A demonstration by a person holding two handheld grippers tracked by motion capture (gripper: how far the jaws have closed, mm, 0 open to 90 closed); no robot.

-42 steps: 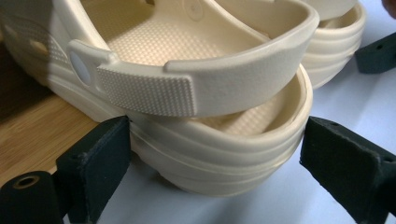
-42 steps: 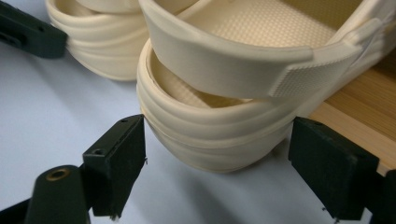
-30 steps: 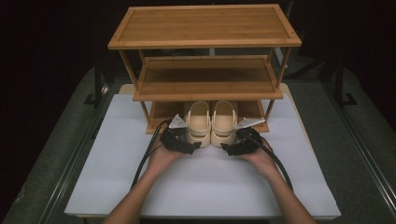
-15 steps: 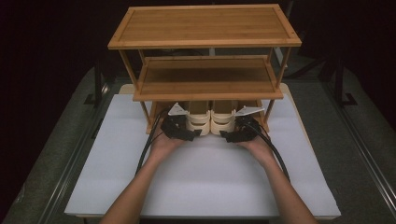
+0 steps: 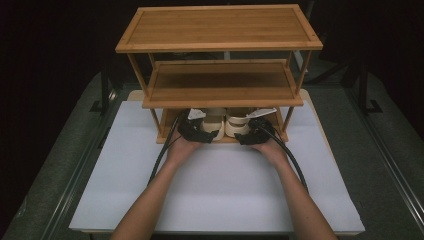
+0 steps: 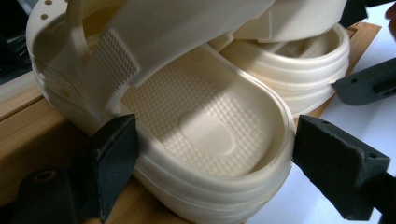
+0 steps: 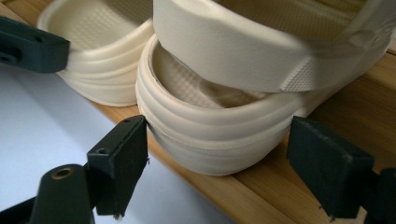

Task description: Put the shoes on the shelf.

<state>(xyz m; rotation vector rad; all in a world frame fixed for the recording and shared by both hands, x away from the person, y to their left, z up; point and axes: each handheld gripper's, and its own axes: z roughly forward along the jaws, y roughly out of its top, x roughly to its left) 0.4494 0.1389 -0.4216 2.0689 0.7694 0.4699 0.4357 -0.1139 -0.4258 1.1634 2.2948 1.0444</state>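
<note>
Two cream clogs on the lowest shelf of the bamboo rack (image 5: 220,82).
Left clog (image 5: 214,122) and right clog (image 5: 236,124) sit side by side, heels at the shelf's front edge. Left gripper (image 5: 204,134), jaws just narrowing, presses the left clog's heel; right gripper (image 5: 243,138) straddles the right clog's heel, its far pad standing clear.

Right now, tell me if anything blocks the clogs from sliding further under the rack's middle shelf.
Nothing visible does. Both clogs sit on the bottom shelf, heels at its front edge; the space behind them is hidden under the middle shelf.
</note>
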